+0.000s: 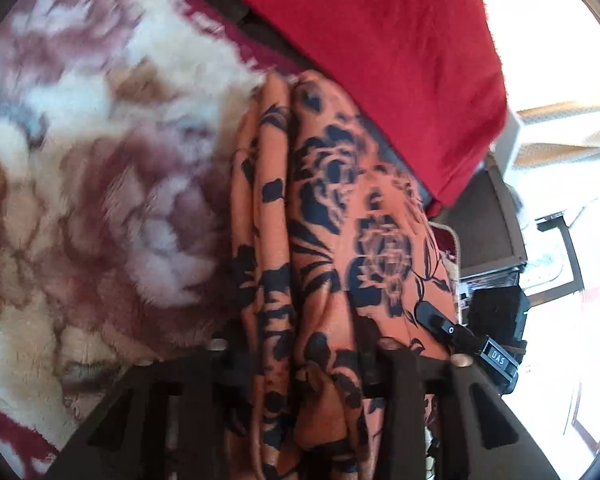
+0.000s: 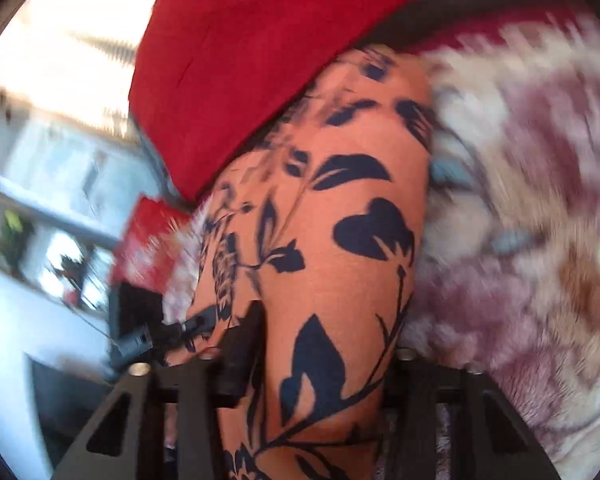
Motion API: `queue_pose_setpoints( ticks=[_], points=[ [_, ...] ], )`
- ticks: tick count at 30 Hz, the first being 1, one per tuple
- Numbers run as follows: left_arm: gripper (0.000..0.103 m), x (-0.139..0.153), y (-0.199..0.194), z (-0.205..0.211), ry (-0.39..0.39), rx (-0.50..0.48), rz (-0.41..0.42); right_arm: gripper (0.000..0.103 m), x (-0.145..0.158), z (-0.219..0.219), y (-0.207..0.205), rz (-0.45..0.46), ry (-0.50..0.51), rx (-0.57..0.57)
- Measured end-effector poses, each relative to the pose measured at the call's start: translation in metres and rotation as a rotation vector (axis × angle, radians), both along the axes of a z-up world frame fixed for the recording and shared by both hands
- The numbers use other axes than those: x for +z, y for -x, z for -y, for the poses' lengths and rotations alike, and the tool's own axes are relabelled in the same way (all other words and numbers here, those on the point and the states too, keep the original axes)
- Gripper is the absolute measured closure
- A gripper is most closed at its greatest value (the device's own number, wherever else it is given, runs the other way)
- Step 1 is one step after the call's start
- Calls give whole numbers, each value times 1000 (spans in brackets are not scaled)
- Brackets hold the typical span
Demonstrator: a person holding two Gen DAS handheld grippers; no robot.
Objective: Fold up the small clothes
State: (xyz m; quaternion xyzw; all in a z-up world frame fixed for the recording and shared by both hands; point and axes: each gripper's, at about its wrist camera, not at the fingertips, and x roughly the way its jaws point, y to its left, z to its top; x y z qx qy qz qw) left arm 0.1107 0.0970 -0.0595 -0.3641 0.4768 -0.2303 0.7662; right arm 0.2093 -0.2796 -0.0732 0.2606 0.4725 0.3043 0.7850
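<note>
An orange garment with a dark blue flower print (image 1: 320, 216) hangs bunched in long folds in front of the left wrist camera. My left gripper (image 1: 300, 364) is shut on the garment's near end. The same garment (image 2: 340, 248) fills the middle of the right wrist view, stretched smoother there. My right gripper (image 2: 324, 344) is shut on it, with cloth covering most of its fingers. The other gripper's black body shows at the garment's edge in each view (image 1: 488, 340) (image 2: 148, 332). The right wrist view is blurred.
A fluffy cream, brown and maroon flower blanket (image 1: 100, 184) (image 2: 520, 208) lies under the garment. A red cloth (image 1: 380, 60) (image 2: 240, 60) lies beyond its far end. Bright windows and furniture (image 1: 560, 184) stand past the blanket's edge.
</note>
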Motion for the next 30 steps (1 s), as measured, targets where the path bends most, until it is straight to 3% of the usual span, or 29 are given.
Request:
queue_pose_setpoints(
  ticks=[6,8,10,11,12,13,15,18,21,23,24,26,28,30],
  points=[
    [72,65,-23,35,-47,-22,165,68,74,16,-3,192,87,3],
    [70,73,-41,55,-55,-42,163,68,86,36,-10,215,77,-36],
    [62,65,-60,76,-109,-64,140,64,80,62,-24,191,50,-69],
    [61,52,-69,87,-179,-62,104,61,70,74,-32,153,49,-89],
    [61,39,-77,93,-227,-54,67,47,55,86,-39,106,65,-145],
    [57,29,-78,96,-272,-52,26,43,45,100,-41,73,80,-184],
    [56,34,-63,87,-243,-26,75,43,15,117,-40,-23,142,-257],
    [55,56,-29,76,-283,-2,159,43,20,129,-8,63,124,-308],
    [51,70,-9,75,-334,-19,227,43,46,127,22,172,116,-323],
    [49,65,-9,85,-366,-30,232,37,61,111,37,224,79,-287],
    [49,53,-12,88,-396,-40,197,32,61,106,43,233,60,-271],
    [46,26,-21,84,-396,-21,124,25,51,83,44,213,33,-220],
    [44,22,-17,77,-368,-2,123,25,19,68,34,96,73,-186],
    [44,25,-13,75,-384,1,143,25,20,65,34,101,89,-191]
  ],
)
